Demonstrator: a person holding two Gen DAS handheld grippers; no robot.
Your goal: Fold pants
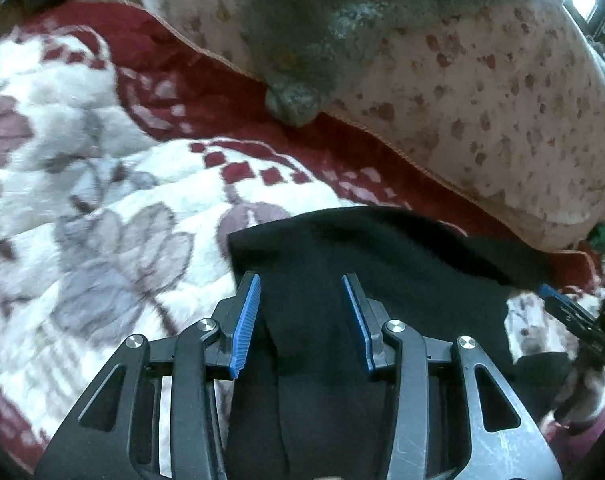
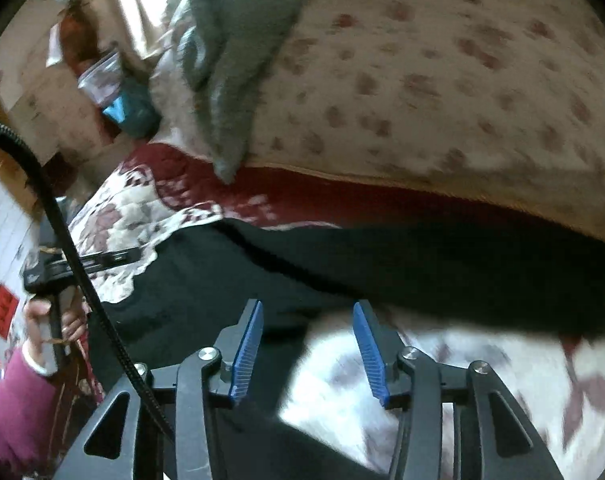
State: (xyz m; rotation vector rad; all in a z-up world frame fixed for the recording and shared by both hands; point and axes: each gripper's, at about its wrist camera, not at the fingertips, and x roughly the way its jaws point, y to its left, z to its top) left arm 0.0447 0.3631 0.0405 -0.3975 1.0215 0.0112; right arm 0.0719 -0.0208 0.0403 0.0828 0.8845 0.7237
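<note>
Lying unlabelled, black pants (image 1: 382, 256) are stretching crosswise over the quilt (image 1: 82, 184); left gripper (image 1: 302, 300) and right gripper (image 2: 308, 320) are gaping, empty.

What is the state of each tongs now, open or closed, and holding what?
Left tongs: open, holding nothing, over the black pants.
Right tongs: open, holding nothing, at the pants' edge above the blanket.

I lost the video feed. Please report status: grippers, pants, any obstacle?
Left gripper open over black fabric pants. Right gripper open at their edge. Pants lie on the floral red-and-white blanket. Nothing in the way.
</note>
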